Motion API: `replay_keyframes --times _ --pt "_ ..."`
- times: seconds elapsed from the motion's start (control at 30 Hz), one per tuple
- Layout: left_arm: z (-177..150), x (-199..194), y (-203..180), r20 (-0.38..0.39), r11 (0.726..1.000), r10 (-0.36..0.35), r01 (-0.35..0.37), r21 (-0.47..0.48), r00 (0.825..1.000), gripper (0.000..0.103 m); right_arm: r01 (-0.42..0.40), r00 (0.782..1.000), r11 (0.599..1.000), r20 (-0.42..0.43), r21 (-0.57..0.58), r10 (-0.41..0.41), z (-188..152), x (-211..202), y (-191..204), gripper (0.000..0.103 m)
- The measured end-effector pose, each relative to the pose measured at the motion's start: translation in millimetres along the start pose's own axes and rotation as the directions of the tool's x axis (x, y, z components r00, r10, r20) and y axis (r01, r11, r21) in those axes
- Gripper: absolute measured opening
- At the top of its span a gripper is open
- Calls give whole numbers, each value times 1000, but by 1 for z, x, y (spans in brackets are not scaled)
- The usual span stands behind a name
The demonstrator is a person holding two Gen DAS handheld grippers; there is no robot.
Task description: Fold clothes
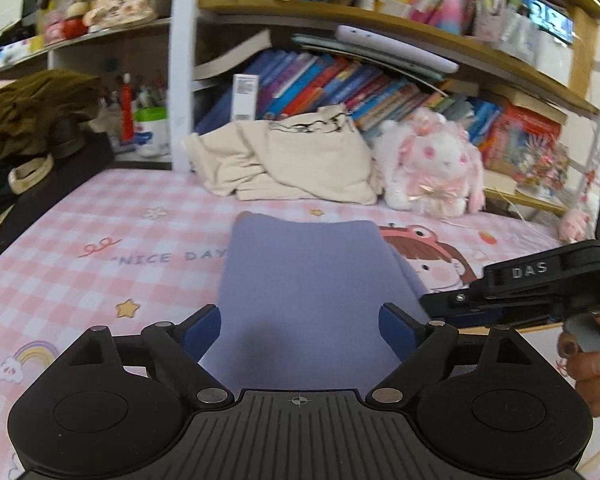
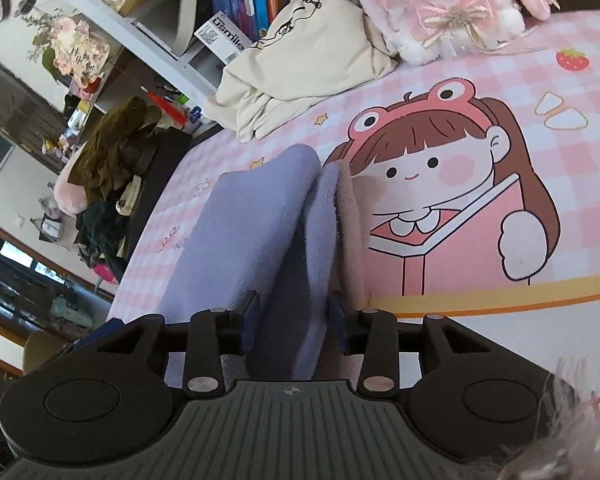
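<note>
A folded lavender cloth (image 1: 304, 280) lies on the pink checked table mat (image 1: 100, 248). My left gripper (image 1: 300, 326) is open, its blue pads wide apart on either side of the cloth's near end. My right gripper (image 2: 294, 318) is shut on the cloth's right edge (image 2: 296, 264), where lavender layers and a pale pink underside (image 2: 350, 216) bunch between the pads. The right gripper also shows in the left wrist view (image 1: 452, 304), at the cloth's right side, with the hand holding it.
A cream tote bag (image 1: 300, 160) and a white and pink plush rabbit (image 1: 432, 164) sit at the back of the mat before bookshelves (image 1: 380, 80). A heap of dark clothes (image 1: 36, 120) lies at the left.
</note>
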State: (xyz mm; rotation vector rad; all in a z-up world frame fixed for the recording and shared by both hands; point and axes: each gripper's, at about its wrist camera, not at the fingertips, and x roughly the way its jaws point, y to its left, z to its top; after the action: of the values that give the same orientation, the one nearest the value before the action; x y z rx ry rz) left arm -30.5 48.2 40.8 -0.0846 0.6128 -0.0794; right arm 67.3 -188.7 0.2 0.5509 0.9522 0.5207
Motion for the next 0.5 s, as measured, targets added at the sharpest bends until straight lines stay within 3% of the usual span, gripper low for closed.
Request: replay_keyframes --times 0.13,0.3,0.5 --pt "-4 -4 1 6 999 46 -45 -25 999 99 -10 1000 999 21 41 10 -1 -5 -4 45" --pt "-6 -5 -4 -13 996 91 -90 13 996 101 -13 999 999 32 36 12 -1 -7 -1 47" --pt "-5 -2 0 -54 997 76 -75 12 996 102 -4 999 999 -36 44 5 -5 8 3 51"
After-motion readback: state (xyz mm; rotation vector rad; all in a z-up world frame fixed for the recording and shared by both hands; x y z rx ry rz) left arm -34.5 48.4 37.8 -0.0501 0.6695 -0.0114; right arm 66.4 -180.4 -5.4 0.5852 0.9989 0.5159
